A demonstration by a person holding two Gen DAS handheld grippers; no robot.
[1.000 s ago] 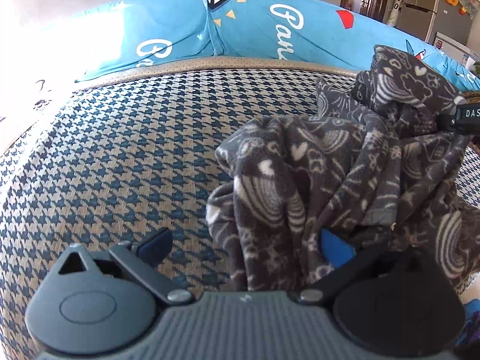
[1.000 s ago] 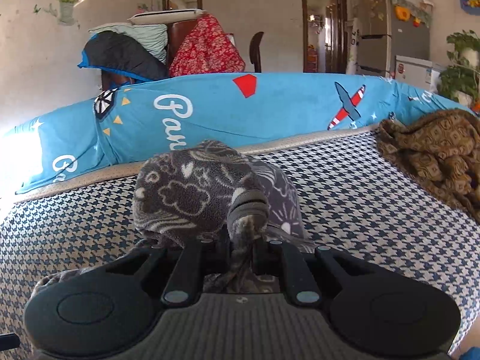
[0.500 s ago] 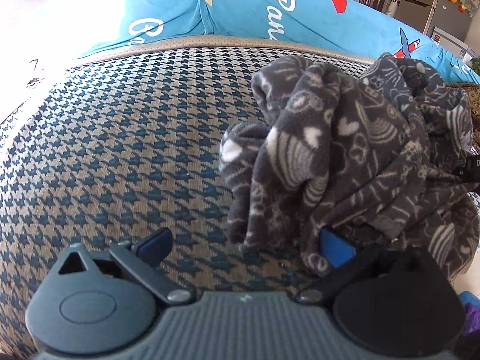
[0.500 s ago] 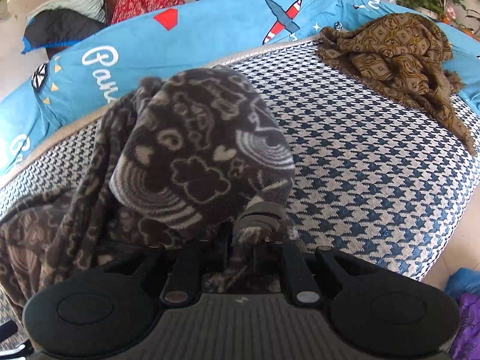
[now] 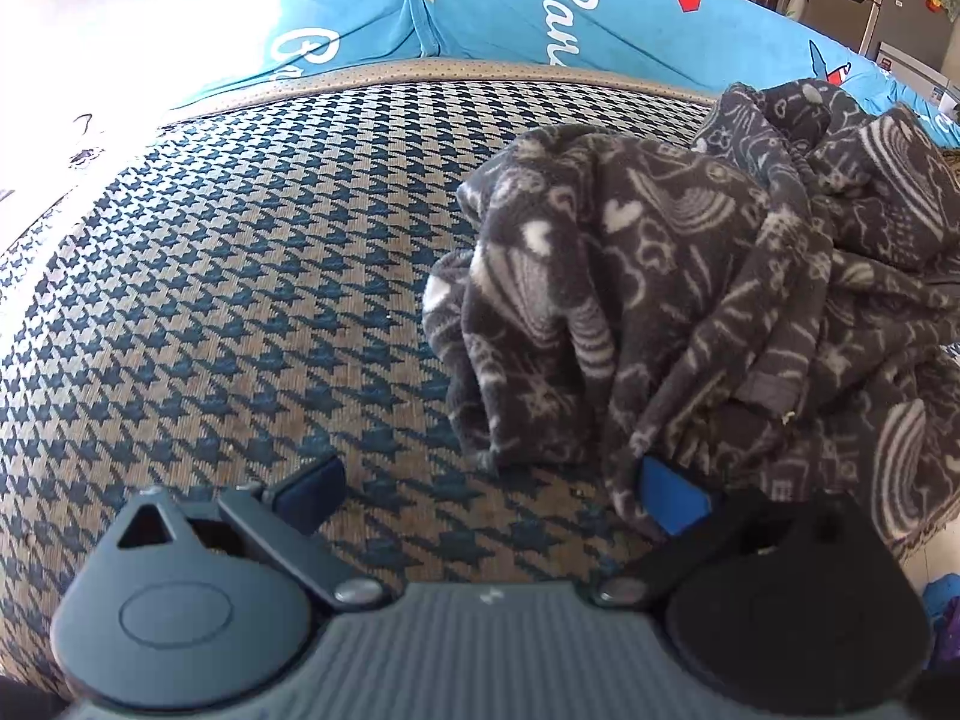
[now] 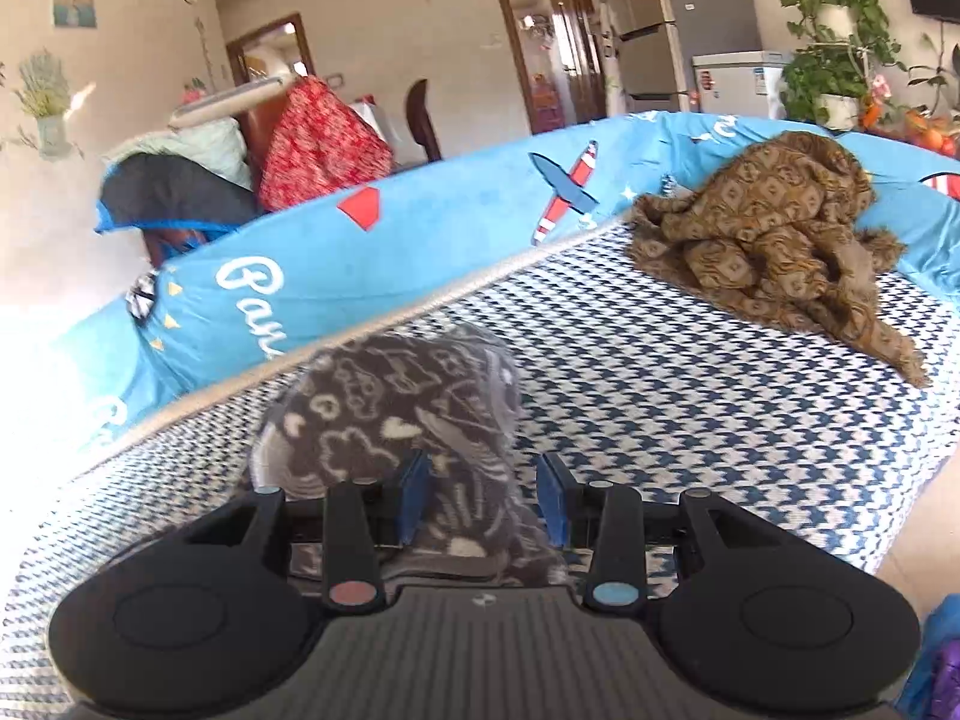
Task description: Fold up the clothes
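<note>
Plainly rumpled grey patterned fleece (image 5: pixel 690 300)

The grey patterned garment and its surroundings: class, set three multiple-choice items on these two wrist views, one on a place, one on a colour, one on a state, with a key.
1. Where does the brown garment lie?
A. On the checked cushion, by the blue backrest
B. On the floor
C. Over a chair

2. What colour is the backrest behind the checked cushion?
A. Red
B. Blue
C. Green

3. How is the left tool set?
A. Shut on the brown garment
B. Shut with nothing in it
C. Open, one pad against the grey garment

Key:
1 A, the right view shows it heaped on the cushion beside the backrest.
2 B, both views show bright blue fabric with white lettering.
3 C, the left view shows wide-apart pads, the right-hand one at the cloth's edge.
</note>
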